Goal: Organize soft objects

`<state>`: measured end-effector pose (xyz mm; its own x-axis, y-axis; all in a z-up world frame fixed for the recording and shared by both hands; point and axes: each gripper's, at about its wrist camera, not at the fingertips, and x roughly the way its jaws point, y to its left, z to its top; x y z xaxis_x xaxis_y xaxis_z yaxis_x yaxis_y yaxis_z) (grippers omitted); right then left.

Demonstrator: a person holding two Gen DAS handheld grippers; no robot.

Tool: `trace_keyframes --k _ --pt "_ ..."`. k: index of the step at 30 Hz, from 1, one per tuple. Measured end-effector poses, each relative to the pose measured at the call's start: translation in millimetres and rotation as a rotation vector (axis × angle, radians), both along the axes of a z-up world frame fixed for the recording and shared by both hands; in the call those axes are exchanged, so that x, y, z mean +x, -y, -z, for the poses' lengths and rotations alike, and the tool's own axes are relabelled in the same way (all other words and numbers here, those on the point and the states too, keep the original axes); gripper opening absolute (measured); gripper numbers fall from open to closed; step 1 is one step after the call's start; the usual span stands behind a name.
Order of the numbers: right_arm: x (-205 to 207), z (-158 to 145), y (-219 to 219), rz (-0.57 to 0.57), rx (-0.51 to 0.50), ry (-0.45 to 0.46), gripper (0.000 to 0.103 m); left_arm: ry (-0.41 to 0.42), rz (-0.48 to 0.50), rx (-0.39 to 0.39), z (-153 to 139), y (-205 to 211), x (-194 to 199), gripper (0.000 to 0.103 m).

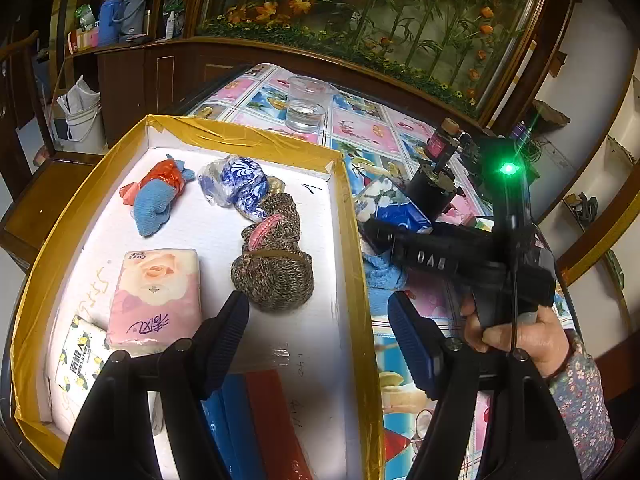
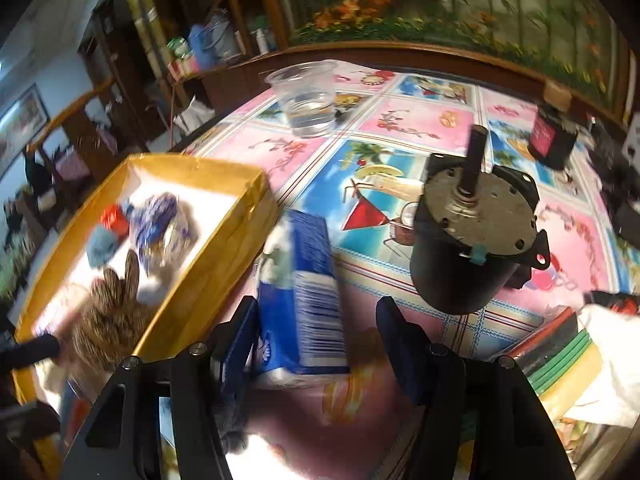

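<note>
Cluttered dining table (image 2: 400, 120), loud picture tablecloth, with a yellow-taped box (image 1: 256, 136) parked on it. Quite a bit is already sorted inside: a blue cloth bundle (image 1: 154, 200), a blue-white wrapped bag (image 1: 236, 186), a knitted glove (image 1: 276, 256) and a pink tissue pack (image 1: 154, 296).

Left gripper (image 1: 316, 344) is held over the box, jaws apart, nothing in them. Right gripper (image 2: 320, 344) is positioned around the blue tissue pack (image 2: 304, 292), which sits on the cloth just beside the box wall; the jaws look spread, not yet pressed on.

So probably over halfway, with that pack and a blue cloth (image 1: 382, 276) outside left to go. The motor (image 2: 472, 236) can be ignored.
</note>
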<state>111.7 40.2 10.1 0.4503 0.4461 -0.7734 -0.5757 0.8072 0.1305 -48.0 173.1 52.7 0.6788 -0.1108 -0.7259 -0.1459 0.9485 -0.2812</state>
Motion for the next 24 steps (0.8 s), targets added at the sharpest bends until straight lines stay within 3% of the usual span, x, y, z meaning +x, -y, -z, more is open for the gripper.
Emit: trace_keyframes --k 2,5,10,16,17,19,24 --pt "-6 1 -6 -0.047 -0.049 0.011 0.057 -0.005 0.000 0.005 -1 0 -1 0.071" --pt "-23 -1 -5 -0.142 -0.068 -0.011 0.034 -0.003 0.009 0.017 -5 3 -4 0.071" --pt "-53 -1 24 -0.203 -0.027 -0.051 0.010 0.006 0.043 0.036 -10 13 -10 0.071" --pt "-55 1 90 -0.054 0.103 -0.105 0.008 0.004 0.133 0.071 -12 47 -8 0.073" --pt "-54 1 100 -0.022 0.126 -0.113 0.008 -0.002 0.158 0.086 -11 57 -6 0.079" --pt "-50 -2 114 0.014 0.162 -0.121 0.008 -0.020 0.211 0.145 -9 79 -2 0.087" --pt "-55 -12 122 0.024 0.208 -0.098 0.008 -0.080 0.280 0.336 7 120 8 0.088"
